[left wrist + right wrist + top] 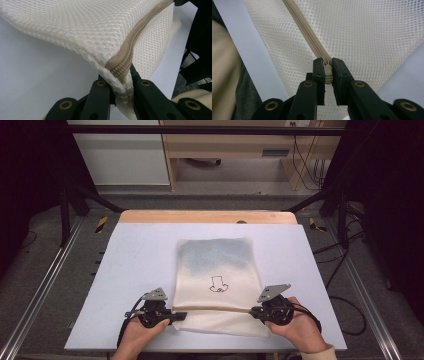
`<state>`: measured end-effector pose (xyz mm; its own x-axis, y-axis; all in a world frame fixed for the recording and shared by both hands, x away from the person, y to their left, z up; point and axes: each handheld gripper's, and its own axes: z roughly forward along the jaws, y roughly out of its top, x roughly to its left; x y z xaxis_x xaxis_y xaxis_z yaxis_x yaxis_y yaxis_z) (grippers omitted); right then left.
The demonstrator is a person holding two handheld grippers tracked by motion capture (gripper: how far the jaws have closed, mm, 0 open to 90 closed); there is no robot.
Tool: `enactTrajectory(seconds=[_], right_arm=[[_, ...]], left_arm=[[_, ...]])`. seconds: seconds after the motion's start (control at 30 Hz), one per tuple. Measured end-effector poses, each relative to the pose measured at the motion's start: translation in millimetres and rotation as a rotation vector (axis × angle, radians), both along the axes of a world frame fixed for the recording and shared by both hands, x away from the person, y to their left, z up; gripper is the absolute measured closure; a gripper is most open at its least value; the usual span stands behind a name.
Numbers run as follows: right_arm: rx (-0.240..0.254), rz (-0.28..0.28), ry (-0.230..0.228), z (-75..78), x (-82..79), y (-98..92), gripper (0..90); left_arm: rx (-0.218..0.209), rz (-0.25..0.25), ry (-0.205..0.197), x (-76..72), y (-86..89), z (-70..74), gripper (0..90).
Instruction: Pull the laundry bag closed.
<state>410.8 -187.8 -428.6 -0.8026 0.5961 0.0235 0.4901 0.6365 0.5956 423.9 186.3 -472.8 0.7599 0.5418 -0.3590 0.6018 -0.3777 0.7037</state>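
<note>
A cream mesh laundry bag (218,270) with a small black drawing lies on the white table, its tan zipper (215,309) running across near the front. My left gripper (179,316) is shut on the bag's left corner (120,82) where the zipper (130,47) ends, lifting the mesh a little. My right gripper (254,310) is shut on the metal zipper pull (327,71) at the right end of the zipper (307,32). A hand holds each gripper from the table's near edge.
The white table top (135,270) has bare surface to the left, right and behind the bag. A wooden strip (207,216) edges the far side. Black frame posts and cables stand beyond the table on both sides.
</note>
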Motion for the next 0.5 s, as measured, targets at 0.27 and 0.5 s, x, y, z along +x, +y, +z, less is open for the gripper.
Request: enactTrajectory(seconds=[0.27,0.5], right_arm=[[0.002,-0.007,-0.004,0.1,-0.7,-4.6,81.8],[0.004,-0.010,-0.003,0.2,-0.9,-7.6,81.8]], left_arm=[[0.000,0.001,-0.002,0.1,0.3,0.4,84.8],[-0.004,0.005,-0.002,0.3,1.4,1.0,84.8]])
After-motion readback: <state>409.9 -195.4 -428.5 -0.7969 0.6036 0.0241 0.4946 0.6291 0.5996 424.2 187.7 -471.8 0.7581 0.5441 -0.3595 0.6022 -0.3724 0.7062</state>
